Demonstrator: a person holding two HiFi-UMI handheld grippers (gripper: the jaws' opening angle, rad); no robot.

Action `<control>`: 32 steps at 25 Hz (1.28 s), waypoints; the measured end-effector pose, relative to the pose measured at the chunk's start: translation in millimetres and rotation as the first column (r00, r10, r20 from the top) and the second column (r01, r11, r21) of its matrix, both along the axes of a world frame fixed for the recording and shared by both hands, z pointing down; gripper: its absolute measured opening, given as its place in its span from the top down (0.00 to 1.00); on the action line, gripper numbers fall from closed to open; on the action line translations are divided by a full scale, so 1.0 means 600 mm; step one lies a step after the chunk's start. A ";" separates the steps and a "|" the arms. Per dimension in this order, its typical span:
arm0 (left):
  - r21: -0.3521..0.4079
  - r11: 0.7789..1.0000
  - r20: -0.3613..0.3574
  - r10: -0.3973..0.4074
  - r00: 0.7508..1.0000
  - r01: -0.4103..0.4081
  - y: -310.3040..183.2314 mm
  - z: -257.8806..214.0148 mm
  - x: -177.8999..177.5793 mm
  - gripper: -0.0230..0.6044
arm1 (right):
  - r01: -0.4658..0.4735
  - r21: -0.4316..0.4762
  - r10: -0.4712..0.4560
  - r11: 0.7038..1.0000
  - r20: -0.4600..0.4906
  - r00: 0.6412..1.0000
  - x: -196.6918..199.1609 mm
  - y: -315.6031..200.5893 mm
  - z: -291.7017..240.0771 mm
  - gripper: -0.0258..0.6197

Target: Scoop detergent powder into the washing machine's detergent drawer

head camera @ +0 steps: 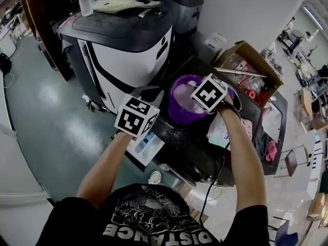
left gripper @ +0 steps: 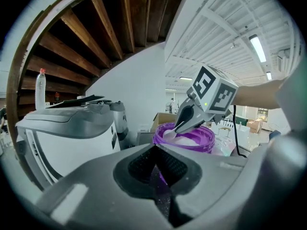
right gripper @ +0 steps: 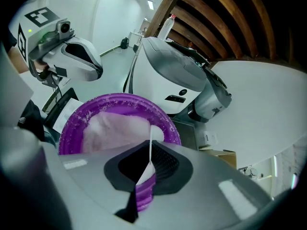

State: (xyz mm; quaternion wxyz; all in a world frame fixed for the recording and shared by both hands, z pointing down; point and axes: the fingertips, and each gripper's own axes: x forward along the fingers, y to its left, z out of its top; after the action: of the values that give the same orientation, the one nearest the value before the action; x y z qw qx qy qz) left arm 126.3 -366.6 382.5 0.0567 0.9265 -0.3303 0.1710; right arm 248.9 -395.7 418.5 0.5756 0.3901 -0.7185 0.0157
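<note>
- The right gripper [right gripper: 146, 169] is closed on the thin handle of a white plastic scoop [left gripper: 170, 133], with its jaws pinched narrow around it.
- The scoop's bowl end points down into a round purple plastic tub [head camera: 179, 113] and touches the white detergent powder [right gripper: 115, 128] heaped inside.
- The left gripper [left gripper: 156, 169] is closed too. Its jaws are clamped on a speckled purple edge, which appears to be the tub's near rim, on the side facing away from the right gripper.
- In the head view the two grippers are close together over the tub, the left one at its left edge and the right one above its right half.
- The tub stands on a black bench [head camera: 179, 142] whose top is dusted with white specks.
- A white open tray with a blue part [head camera: 146, 145] lies just beside the bench's near edge, below the left gripper.
- Behind the tub stands a white and grey washing machine [head camera: 128, 50] with a clear plastic bottle [head camera: 85, 0] upright on its lid.
- A brown cardboard box [head camera: 256, 58] sits open, well to the right of the tub.
</note>
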 end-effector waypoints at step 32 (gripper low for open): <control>-0.006 1.000 -0.003 -0.002 1.000 0.002 0.015 0.008 -0.007 0.96 | -0.083 -0.237 0.097 0.968 0.049 0.994 -0.030 0.009 0.056 0.90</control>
State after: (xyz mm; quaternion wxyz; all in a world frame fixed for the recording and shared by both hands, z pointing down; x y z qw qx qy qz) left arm 122.0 -357.9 387.4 0.0602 0.9263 -0.3306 0.1705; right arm 231.0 -390.2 452.0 0.5944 0.3511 -0.7101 0.1380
